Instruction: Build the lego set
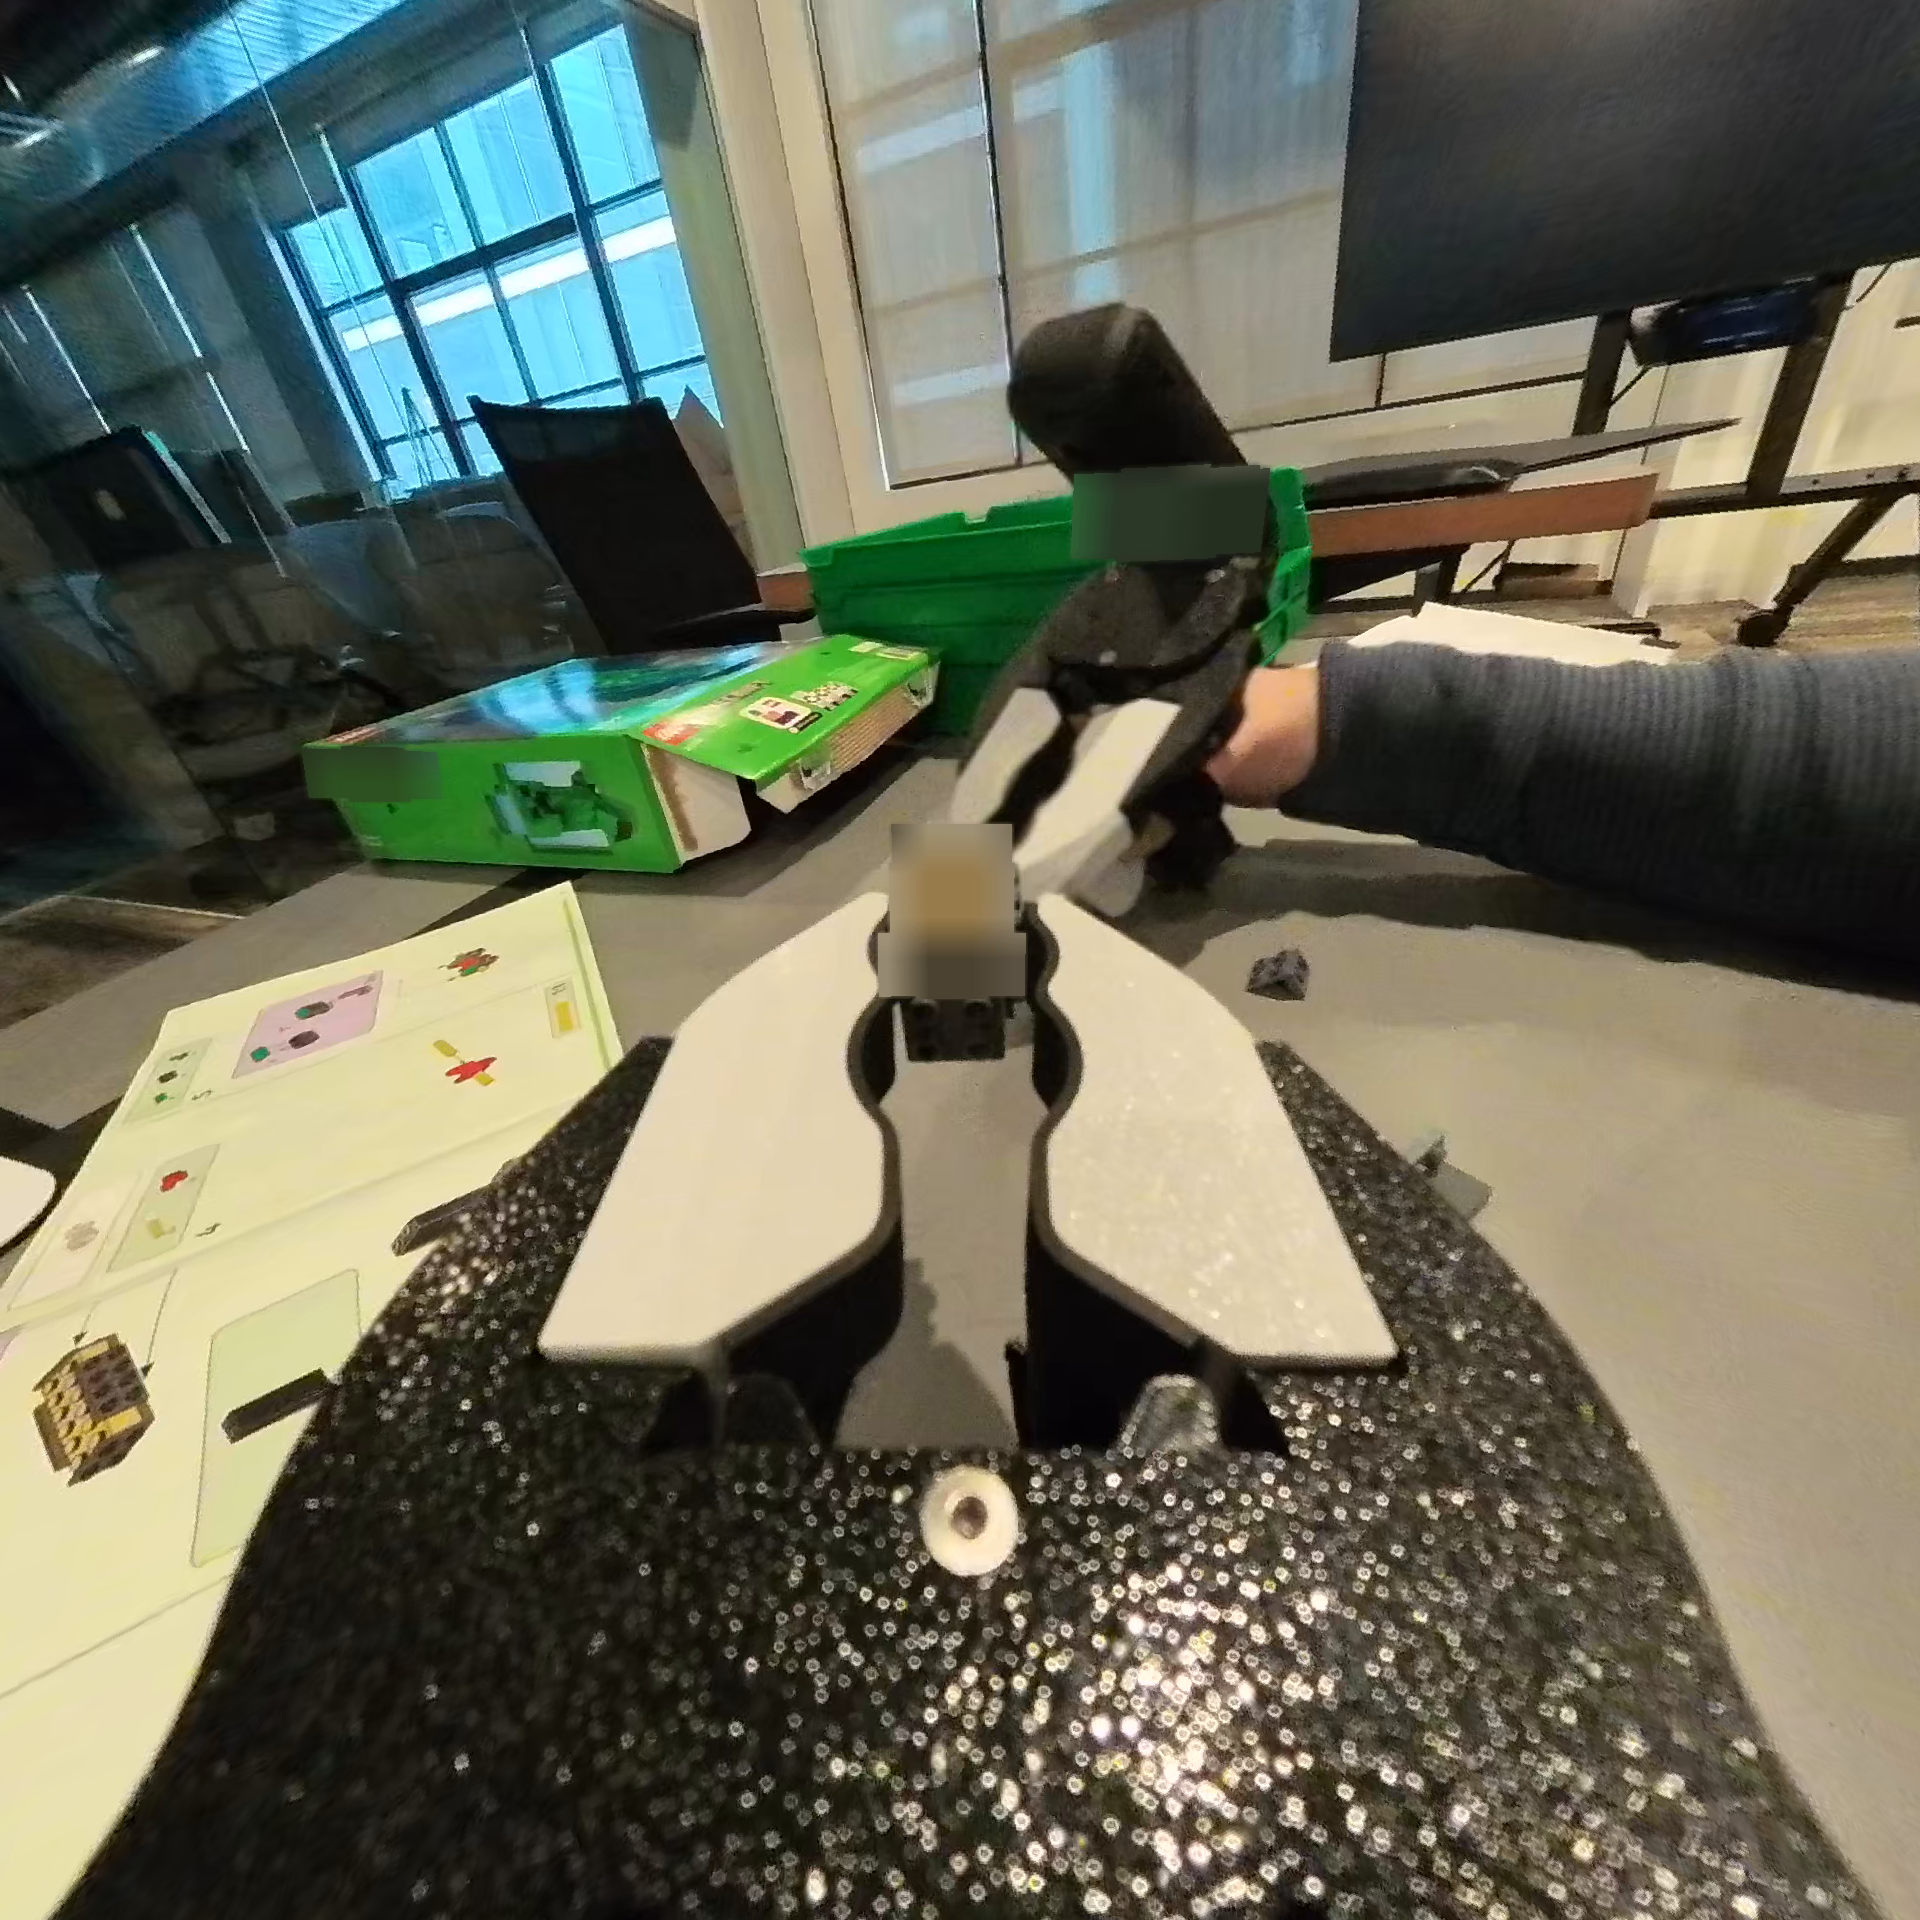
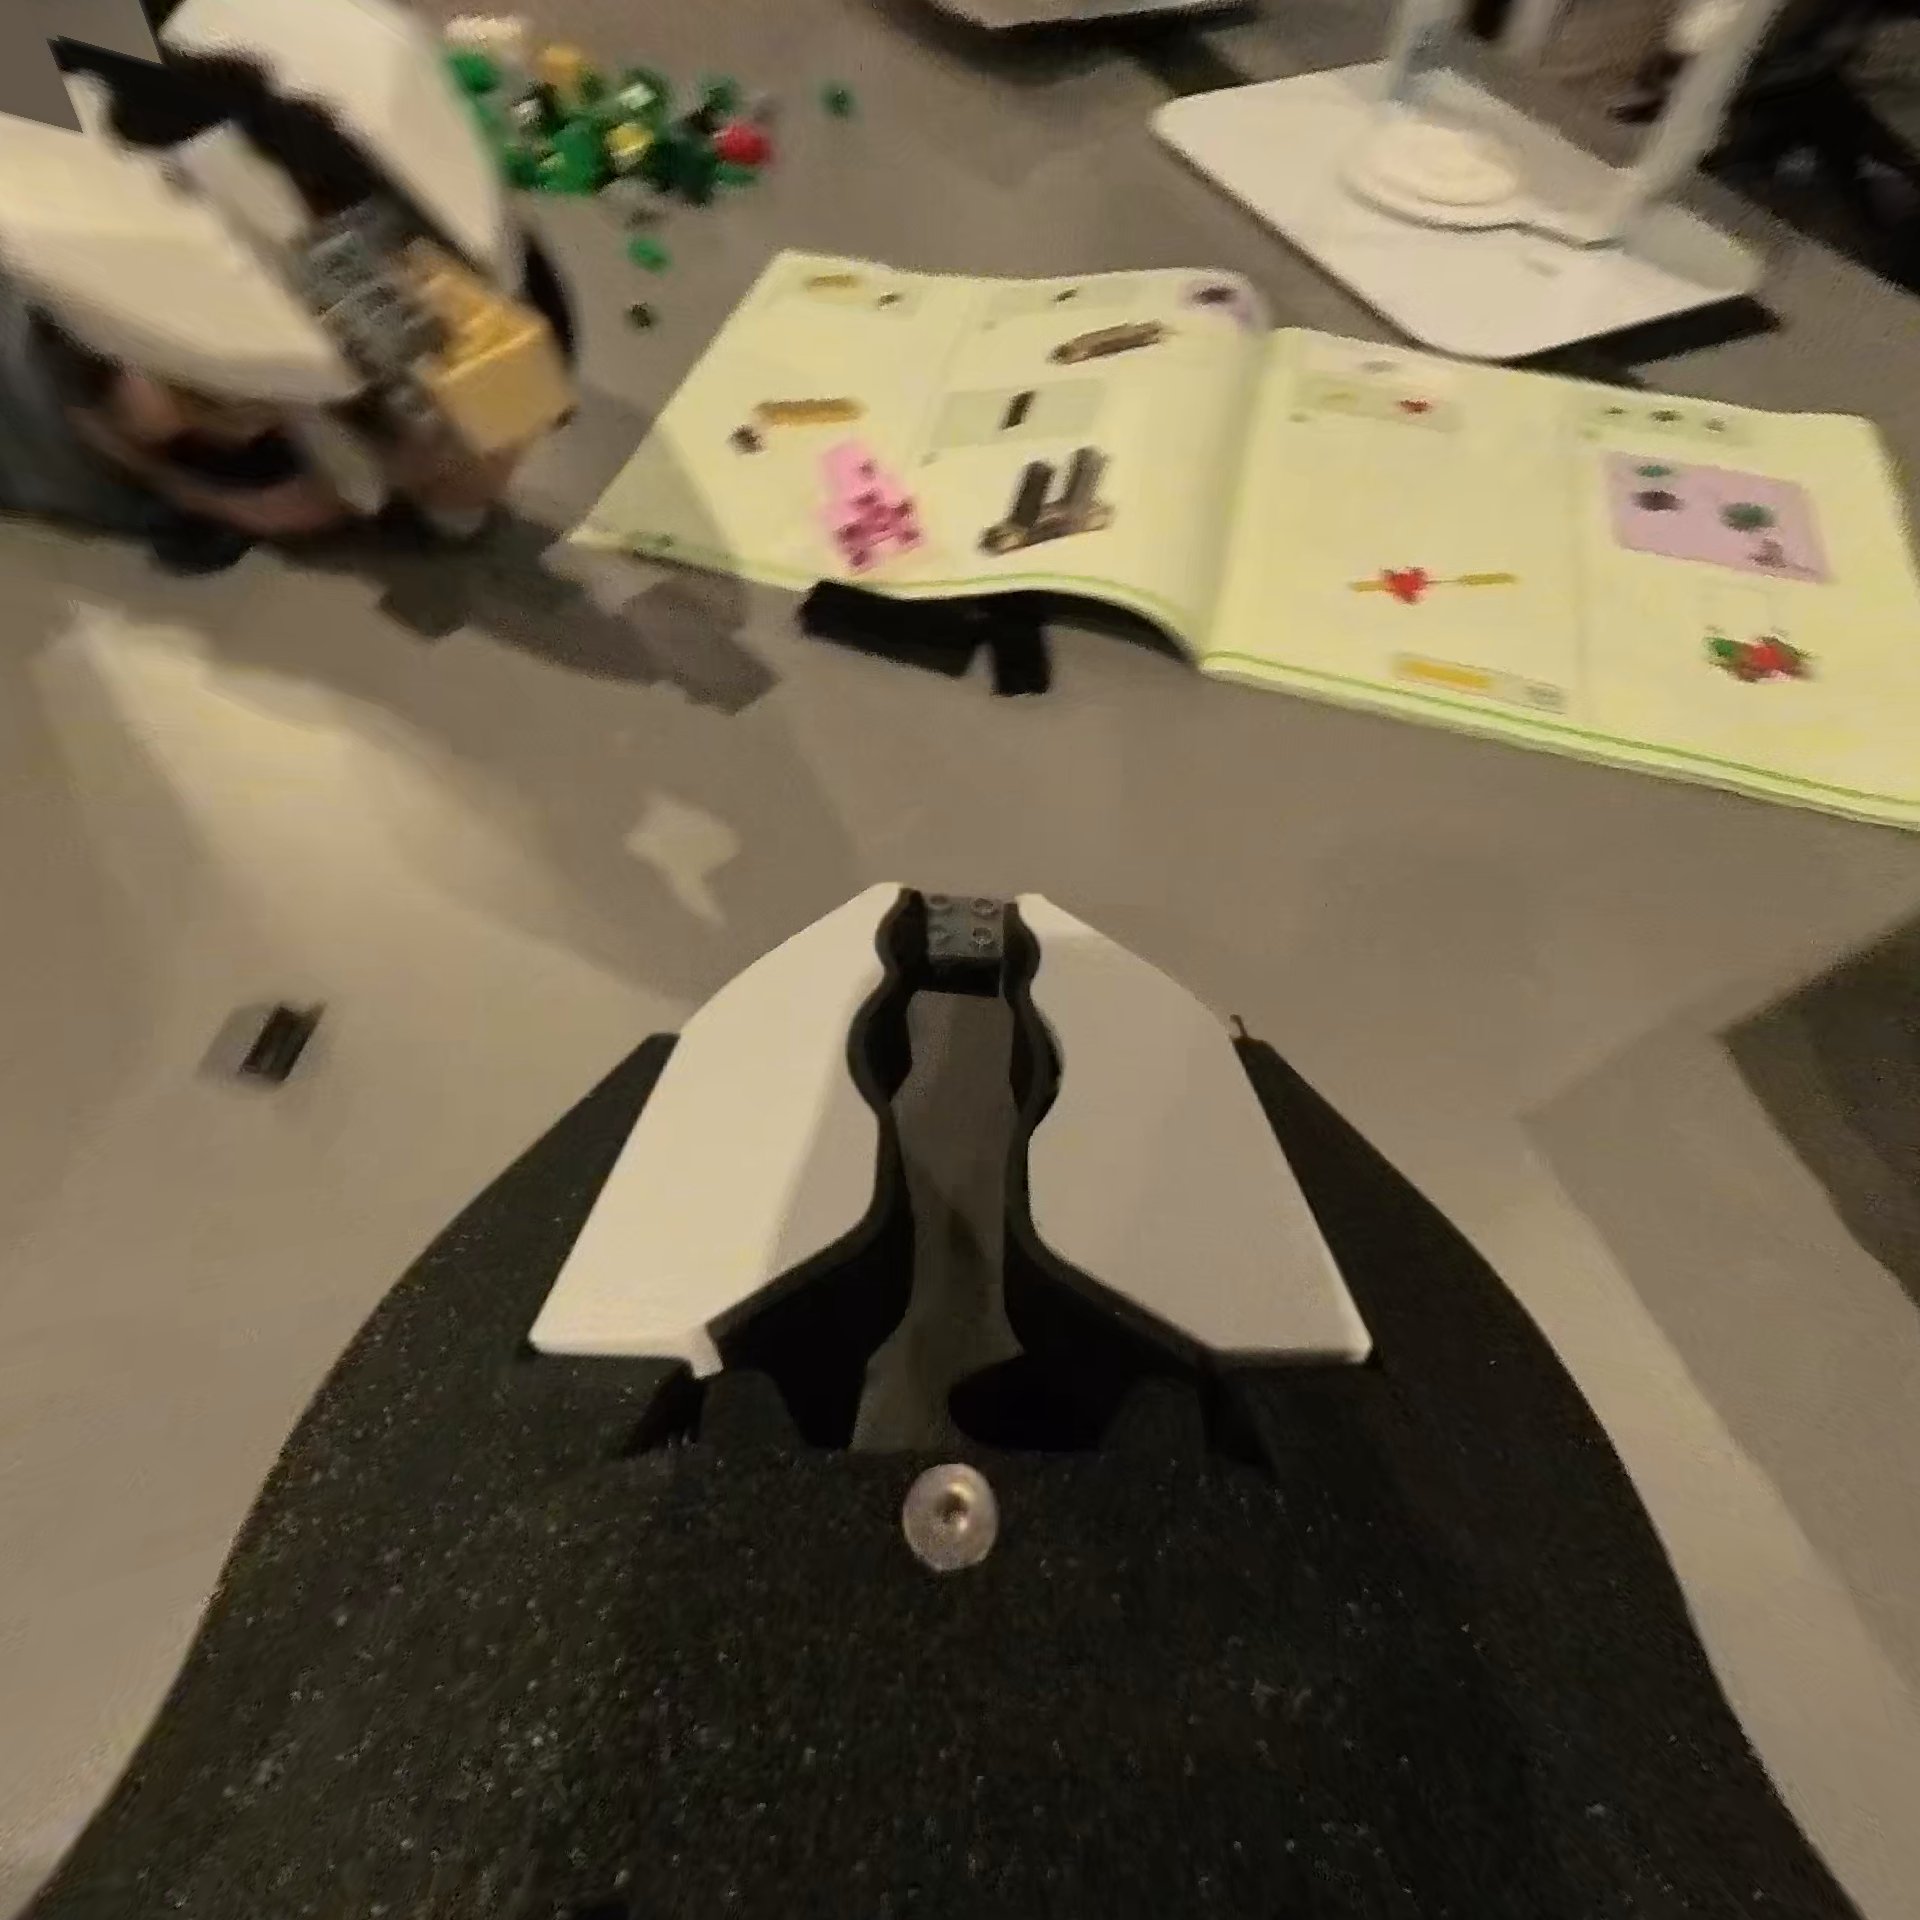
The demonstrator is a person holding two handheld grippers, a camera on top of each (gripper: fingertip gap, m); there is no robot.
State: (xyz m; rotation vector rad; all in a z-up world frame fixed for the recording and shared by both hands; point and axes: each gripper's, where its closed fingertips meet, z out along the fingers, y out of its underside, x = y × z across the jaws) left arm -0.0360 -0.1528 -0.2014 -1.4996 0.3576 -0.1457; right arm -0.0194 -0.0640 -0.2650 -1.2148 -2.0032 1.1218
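My left gripper [image 1: 956, 940] is shut on a small lego build. Its black lower part [image 1: 956, 1031] shows between the fingertips; a blurred patch covers the rest. In the right wrist view the same gripper [image 2: 416, 343] holds this tan and dark block [image 2: 473, 358] at the upper left, just above the table. My right gripper [image 2: 966, 920] is shut on a small dark grey studded piece [image 2: 966, 935], held above the grey table. In the left wrist view the right gripper [image 1: 1049, 857] hangs just beyond my left fingertips, held by a hand [image 1: 1262, 732].
An open instruction booklet [image 2: 1247, 499] lies ahead, with black parts [image 2: 935, 634] at its near edge. A pile of loose green, red and yellow bricks [image 2: 623, 125] lies far left. A green lego box [image 1: 582, 769], a green bin [image 1: 935, 571], a white stand base [image 2: 1455, 208] and stray dark pieces [image 1: 1278, 977] [image 2: 265, 1039] sit around. There is about 12 centimeters between the tips of the two grippers.
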